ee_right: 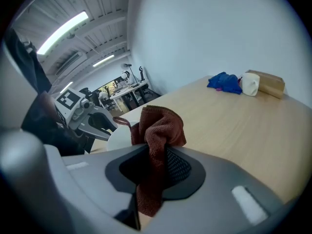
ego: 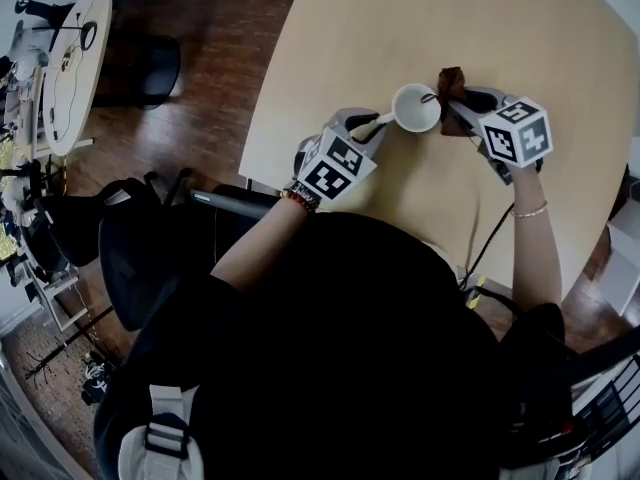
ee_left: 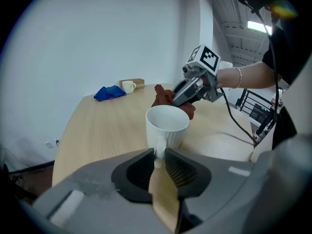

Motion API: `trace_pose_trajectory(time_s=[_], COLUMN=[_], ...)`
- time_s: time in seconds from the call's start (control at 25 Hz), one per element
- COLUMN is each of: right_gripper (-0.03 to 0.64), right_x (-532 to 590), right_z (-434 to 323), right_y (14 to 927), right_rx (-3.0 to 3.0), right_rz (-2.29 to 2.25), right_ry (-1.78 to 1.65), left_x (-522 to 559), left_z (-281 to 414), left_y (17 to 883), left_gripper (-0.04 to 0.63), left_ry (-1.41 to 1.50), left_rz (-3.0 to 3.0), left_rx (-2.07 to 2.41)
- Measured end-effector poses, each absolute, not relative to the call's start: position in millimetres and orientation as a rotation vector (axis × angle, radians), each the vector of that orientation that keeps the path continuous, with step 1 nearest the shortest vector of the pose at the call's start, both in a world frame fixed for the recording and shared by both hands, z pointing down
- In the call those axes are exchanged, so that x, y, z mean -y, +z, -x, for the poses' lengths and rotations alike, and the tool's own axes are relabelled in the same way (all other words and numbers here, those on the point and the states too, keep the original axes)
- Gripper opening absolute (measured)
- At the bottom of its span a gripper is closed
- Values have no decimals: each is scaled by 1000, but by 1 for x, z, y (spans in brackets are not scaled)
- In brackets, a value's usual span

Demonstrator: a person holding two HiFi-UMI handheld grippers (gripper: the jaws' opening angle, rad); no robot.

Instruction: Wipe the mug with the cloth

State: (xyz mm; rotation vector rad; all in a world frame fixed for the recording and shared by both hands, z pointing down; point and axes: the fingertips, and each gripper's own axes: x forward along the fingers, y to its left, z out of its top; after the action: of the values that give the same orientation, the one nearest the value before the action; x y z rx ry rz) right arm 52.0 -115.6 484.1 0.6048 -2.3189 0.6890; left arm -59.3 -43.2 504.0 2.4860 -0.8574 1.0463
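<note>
In the right gripper view, the mug (ee_right: 118,138) is largely hidden behind the cloth (ee_right: 158,130). In the head view, the cloth's lower part is covered by the right gripper (ego: 465,108), and the table (ego: 400,28) is cut off at the upper edge.

Your head view is evenly lit from above. The pale counter (ego: 400,28) reads bright, while your dark top (ego: 330,348) fills the lower half as a near-black mass without detail. Straight edges bow outward toward the rim. Both gripper views sit inside a black circular vignette. Ceiling light strips (ee_right: 63,30) glow overexposed in the right gripper view, and a coloured flare (ee_left: 285,9) smears the left gripper view's top right corner. The mug (ee_left: 167,123) is bright white with little texture. Close up, the jaws look soft, and shadows on the counter are faint.
</note>
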Motion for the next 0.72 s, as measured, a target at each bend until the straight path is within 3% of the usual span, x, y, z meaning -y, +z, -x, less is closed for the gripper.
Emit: trace_pose_trajectory(time_s=[0.72], right_gripper=[78], right_x=[99], right_z=[-33], right_y=[545], right_rx=[2196], right_rz=[-368], right_ry=[736], left_x=[82], left_z=[89], left_y=[504], left_gripper=[86], left_ry=[938], left_rz=[-2415], left_rx=[998])
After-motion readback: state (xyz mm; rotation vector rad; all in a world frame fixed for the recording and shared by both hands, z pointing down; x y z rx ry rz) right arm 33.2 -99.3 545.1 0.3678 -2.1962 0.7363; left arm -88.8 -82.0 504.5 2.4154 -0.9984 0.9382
